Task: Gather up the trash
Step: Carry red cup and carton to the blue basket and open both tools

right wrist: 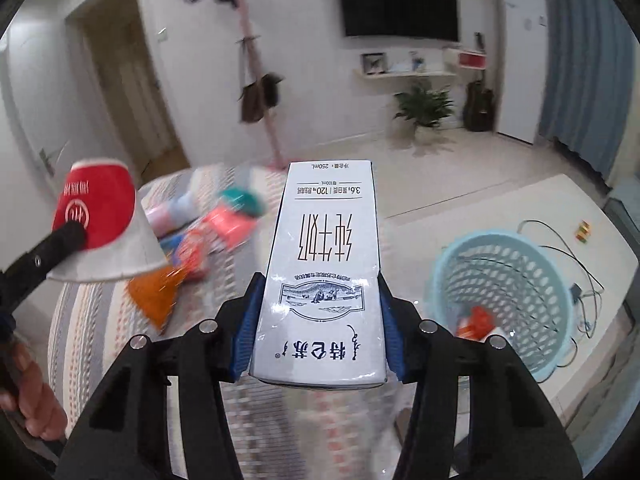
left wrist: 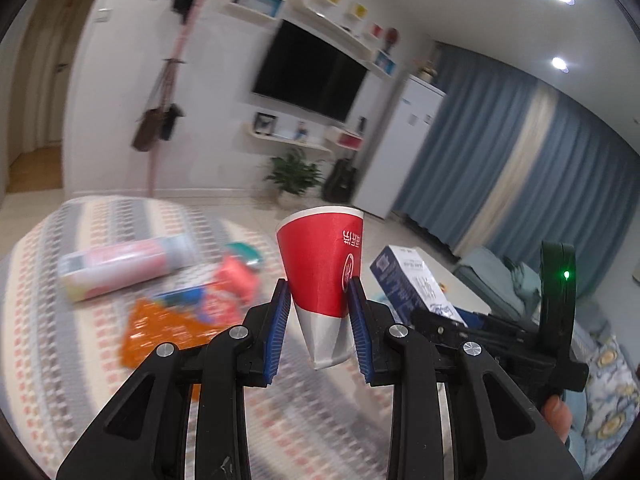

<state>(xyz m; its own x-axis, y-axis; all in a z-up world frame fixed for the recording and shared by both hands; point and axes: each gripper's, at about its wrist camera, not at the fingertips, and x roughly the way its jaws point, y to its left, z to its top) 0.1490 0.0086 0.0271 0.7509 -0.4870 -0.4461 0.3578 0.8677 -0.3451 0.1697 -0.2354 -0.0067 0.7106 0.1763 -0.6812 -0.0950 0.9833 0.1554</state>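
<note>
Red-and-white paper cup (left wrist: 326, 264), white milk carton (right wrist: 324, 276), pale-blue basket (right wrist: 560, 344)

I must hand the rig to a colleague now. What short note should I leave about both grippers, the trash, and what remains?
Left gripper: shut on the red and white paper cup, lifted.
Right gripper: shut on the white milk carton, lifted.
Light blue plastic basket: on the right, already holding some orange trash.
Left to do: drop both items in the basket, then collect the orange wrapper and other blurred packets on the striped cloth.
</note>
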